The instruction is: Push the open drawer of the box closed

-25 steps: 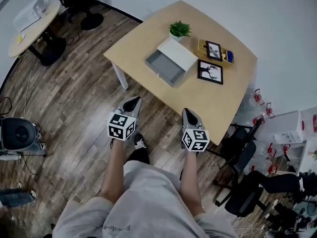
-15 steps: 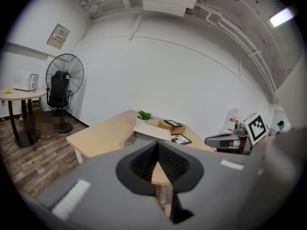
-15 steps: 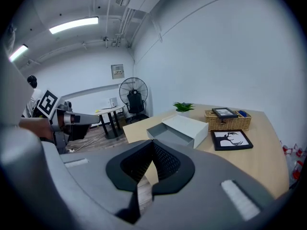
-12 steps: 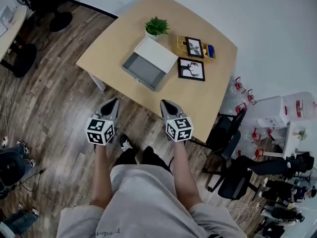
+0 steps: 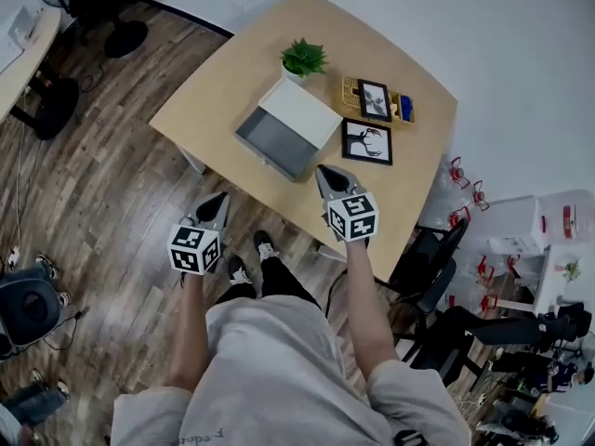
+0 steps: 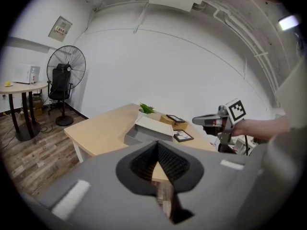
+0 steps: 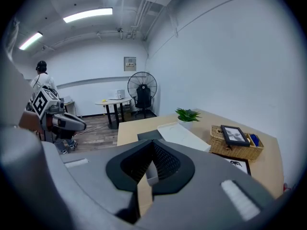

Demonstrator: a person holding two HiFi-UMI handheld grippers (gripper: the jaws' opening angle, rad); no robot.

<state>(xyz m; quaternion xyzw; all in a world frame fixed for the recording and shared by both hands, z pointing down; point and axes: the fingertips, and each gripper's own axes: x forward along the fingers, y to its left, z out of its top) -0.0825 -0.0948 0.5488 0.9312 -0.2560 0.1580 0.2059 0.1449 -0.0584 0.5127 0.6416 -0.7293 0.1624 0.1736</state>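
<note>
Drawer (image 5: 272, 143) open, sticking out of box (image 5: 299, 112) toward person, on table (image 5: 223, 72); right gripper (image 5: 323, 170) near drawer front; left gripper (image 5: 220, 201) off table; both pinched together, empty; best: press front's centre squarely, push straight in.

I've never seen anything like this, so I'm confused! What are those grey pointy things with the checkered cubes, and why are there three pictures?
A person is standing with a tool in each hand. Each tool is a gripper, a pincher with two jaws, and the patterned cube is part of it. The head view comes from a camera on the person's head, looking down at the left gripper and the right gripper. The other two views come from small cameras riding on each gripper, looking along its jaws. Both pairs of jaws are together and hold nothing. On the table sit a white box with its grey drawer pulled open, a small green plant, a basket with a framed picture on it, and another picture lying flat.
</note>
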